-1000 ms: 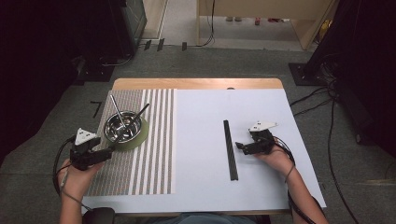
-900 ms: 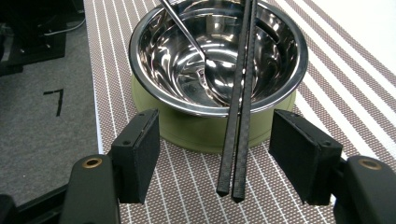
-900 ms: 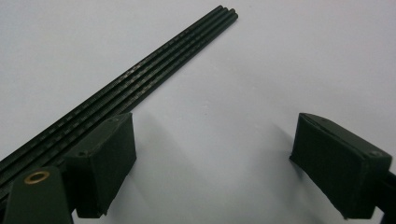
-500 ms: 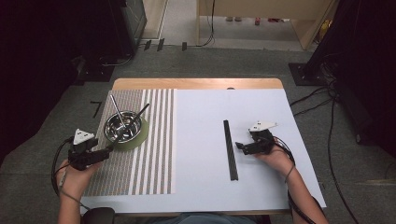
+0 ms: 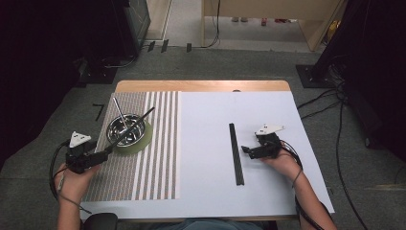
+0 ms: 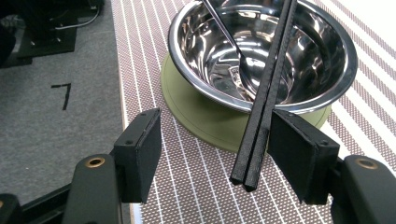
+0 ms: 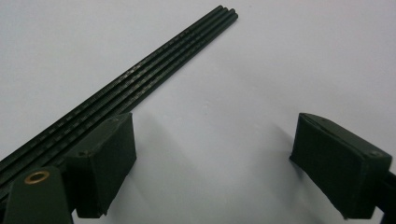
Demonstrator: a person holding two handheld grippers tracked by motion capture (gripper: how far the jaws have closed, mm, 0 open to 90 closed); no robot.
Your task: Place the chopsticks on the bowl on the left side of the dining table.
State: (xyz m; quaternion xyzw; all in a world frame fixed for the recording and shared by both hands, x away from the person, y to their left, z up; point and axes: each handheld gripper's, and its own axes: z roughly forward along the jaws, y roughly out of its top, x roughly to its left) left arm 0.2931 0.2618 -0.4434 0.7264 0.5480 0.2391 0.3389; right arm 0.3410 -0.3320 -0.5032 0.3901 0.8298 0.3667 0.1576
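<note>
The left gripper (image 6: 212, 154) had its jaws spread wide, and a pair of black, square-edged chopsticks (image 6: 264, 105) lay between them, hard beside the one jaw and well apart from the other (whether they touched that jaw could not be told). The pair ran away from the jaws, up over the rim of a shiny steel bowl (image 6: 322, 70), which stood on a green round mat (image 6: 196, 112) on the striped placemat (image 6: 154, 65); a metal utensil (image 6: 224, 32) leaned inside the bowl. The right gripper (image 7: 212, 158) was likewise spread, holding nothing, above the white table (image 7: 233, 93), with a bundle of black chopsticks (image 7: 154, 74) lying just beside one jaw.
</note>
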